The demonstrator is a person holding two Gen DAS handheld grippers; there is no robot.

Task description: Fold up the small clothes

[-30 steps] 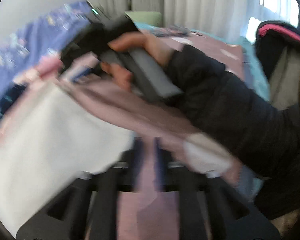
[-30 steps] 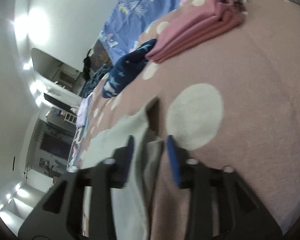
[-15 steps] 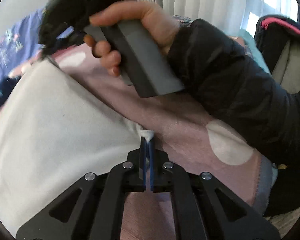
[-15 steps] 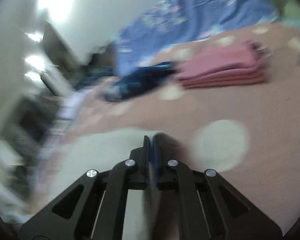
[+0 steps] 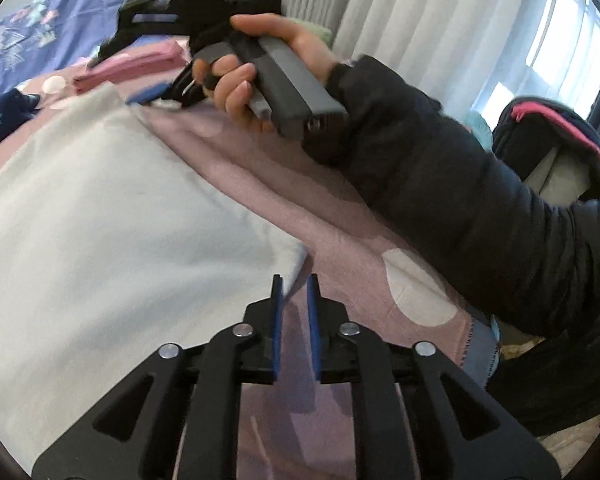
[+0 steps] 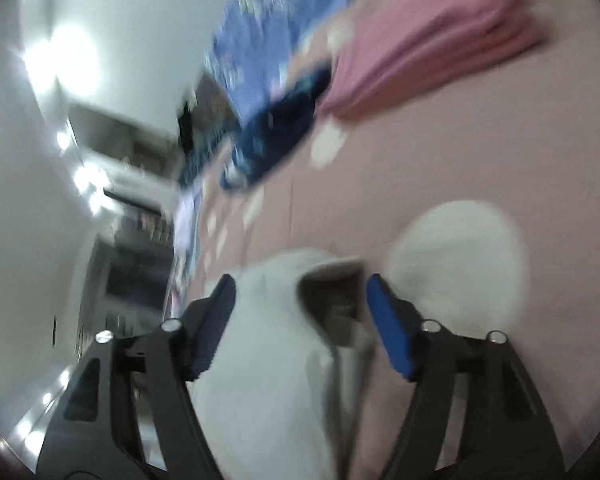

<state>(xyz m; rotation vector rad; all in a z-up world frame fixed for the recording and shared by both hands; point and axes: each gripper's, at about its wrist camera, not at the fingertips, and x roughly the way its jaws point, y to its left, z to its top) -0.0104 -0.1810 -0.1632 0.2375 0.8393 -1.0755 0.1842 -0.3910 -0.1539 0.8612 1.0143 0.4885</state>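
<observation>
A white garment [image 5: 112, 216] lies spread flat on the pink polka-dot bedspread [image 5: 340, 248]. My left gripper [image 5: 294, 284] is slightly open at the garment's near right corner, with the fabric edge just at its fingertips. In the right wrist view my right gripper [image 6: 300, 284] is wide open over the far corner of the white garment [image 6: 268, 360], whose folded layers lie loose between the jaws. The right gripper also shows in the left wrist view [image 5: 156, 94], held by a hand above the far corner.
A stack of folded pink clothes [image 6: 428, 40] and a dark blue starred garment [image 6: 276, 136] lie further up the bed. A blue patterned quilt [image 5: 40, 44] sits beyond. A black and pink bag [image 5: 552, 152] stands at the right by the curtains.
Both grippers were shut on the garment's corners half a second ago and have opened, letting go. The garment now lies flat on the bed. The right gripper has tilted.
</observation>
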